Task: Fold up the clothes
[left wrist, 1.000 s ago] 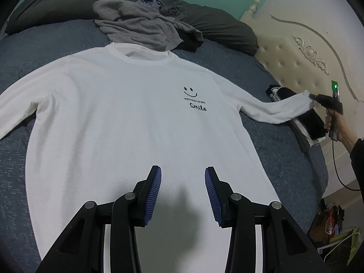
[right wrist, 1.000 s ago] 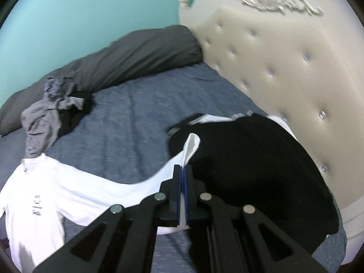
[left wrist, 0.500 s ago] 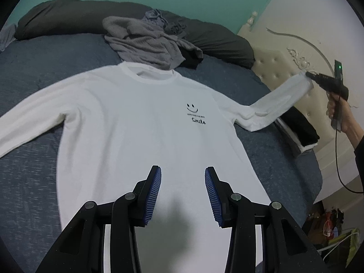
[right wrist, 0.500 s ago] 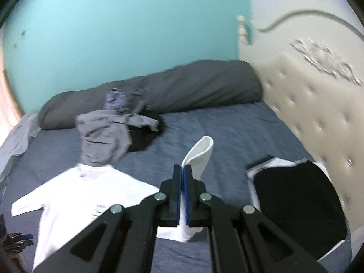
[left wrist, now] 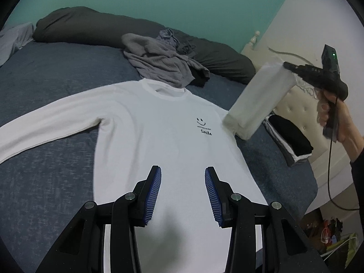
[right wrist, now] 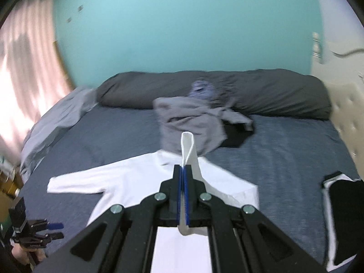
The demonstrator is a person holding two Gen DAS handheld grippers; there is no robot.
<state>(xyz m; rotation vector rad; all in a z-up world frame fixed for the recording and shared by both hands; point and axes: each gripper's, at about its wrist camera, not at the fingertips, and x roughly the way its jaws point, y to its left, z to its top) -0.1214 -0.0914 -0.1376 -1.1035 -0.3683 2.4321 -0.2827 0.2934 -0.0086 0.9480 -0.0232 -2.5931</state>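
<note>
Shirt: our white long-sleeved smiley-print shirt (left wrist: 159,136) lies flat on the blue bed (left wrist: 45,79).
Grippers: our right gripper (right wrist: 183,177) pinches its sleeve cuff (right wrist: 187,145) aloft; left gripper (left wrist: 183,191) gapes wide.
Room: teal wall (right wrist: 182,22).

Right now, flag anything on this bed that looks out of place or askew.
The grey garment lies crumpled in a heap past the white shirt, overlapping its collar. The right gripper holds one sleeve off the bed.
</note>
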